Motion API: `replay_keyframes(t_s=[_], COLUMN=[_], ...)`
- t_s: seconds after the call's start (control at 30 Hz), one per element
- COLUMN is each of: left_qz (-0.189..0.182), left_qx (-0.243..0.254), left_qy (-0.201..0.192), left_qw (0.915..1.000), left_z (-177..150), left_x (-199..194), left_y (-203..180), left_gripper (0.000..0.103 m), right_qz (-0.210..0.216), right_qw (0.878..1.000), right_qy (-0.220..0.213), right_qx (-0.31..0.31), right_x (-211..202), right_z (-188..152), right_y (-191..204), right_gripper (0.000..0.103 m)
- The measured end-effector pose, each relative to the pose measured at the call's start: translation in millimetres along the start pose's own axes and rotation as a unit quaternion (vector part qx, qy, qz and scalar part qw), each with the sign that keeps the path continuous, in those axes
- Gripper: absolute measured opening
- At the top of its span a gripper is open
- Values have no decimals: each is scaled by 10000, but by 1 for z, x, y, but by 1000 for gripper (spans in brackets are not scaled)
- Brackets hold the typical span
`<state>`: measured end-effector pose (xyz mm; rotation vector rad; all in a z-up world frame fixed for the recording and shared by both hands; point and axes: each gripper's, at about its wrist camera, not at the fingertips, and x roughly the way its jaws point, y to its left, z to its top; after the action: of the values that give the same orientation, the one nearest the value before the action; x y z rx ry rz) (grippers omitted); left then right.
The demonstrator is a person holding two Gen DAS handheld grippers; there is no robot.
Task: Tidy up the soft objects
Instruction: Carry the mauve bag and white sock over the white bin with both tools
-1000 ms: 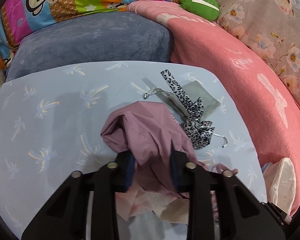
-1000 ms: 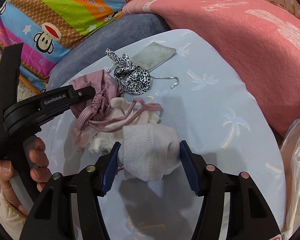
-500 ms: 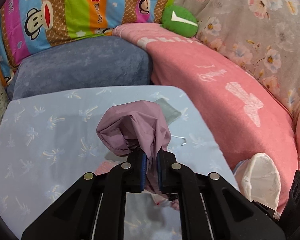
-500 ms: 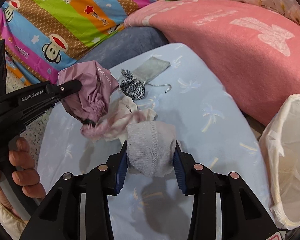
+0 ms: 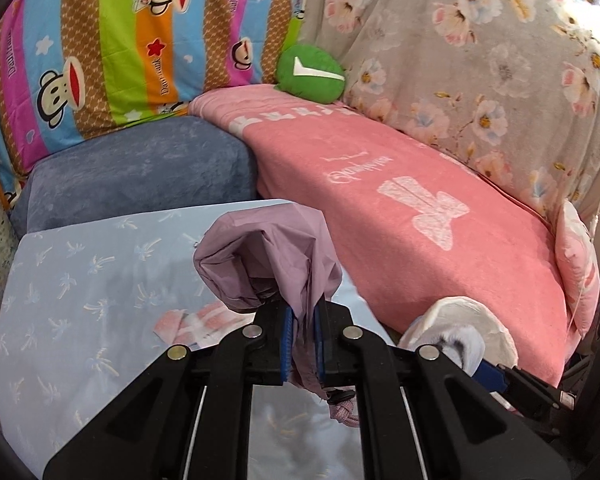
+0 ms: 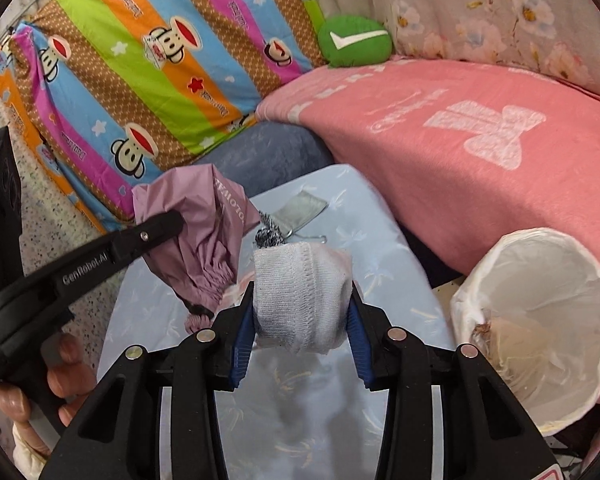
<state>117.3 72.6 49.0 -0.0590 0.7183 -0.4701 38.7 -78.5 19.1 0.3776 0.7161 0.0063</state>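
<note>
Purple bag [image 5: 268, 256]: clamped in left gripper [image 5: 300, 344], held above the blue table [image 5: 80, 300], cord hanging below. White sock [image 6: 300, 300]: rolled, squeezed in right gripper [image 6: 300, 322], also above the table. Leopard cloth [image 6: 268, 236] and grey pouch [image 6: 300, 210]: near the table's far edge. Lined bin [image 6: 540, 320]: beside the table's right edge, against the pink blanket [image 6: 480, 140].

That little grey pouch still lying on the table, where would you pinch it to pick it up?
The grey pouch lies flat, so I'd likely come from above and pinch its near end by the leopard cloth, where a loose edge probably lifts easiest off the table.
</note>
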Motion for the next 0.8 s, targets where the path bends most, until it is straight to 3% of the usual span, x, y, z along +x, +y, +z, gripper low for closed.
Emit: replay_keyframes(t_s=[0.33, 0.8], left_qz=[-290, -652], left_qx=[401, 928], left_qy=[-60, 122], left_qw=[9988, 9935], left_z=[-9, -22], left_x=[-13, -1], left_y=[-55, -123], left_gripper=[9, 9], right_qz=[-208, -579], right_qw=[9985, 9931], right_qy=[-464, -751], right_qx=[218, 685], right_x=[-57, -94], right_z=[5, 4], right_y=[-39, -106], right_gripper=[40, 40])
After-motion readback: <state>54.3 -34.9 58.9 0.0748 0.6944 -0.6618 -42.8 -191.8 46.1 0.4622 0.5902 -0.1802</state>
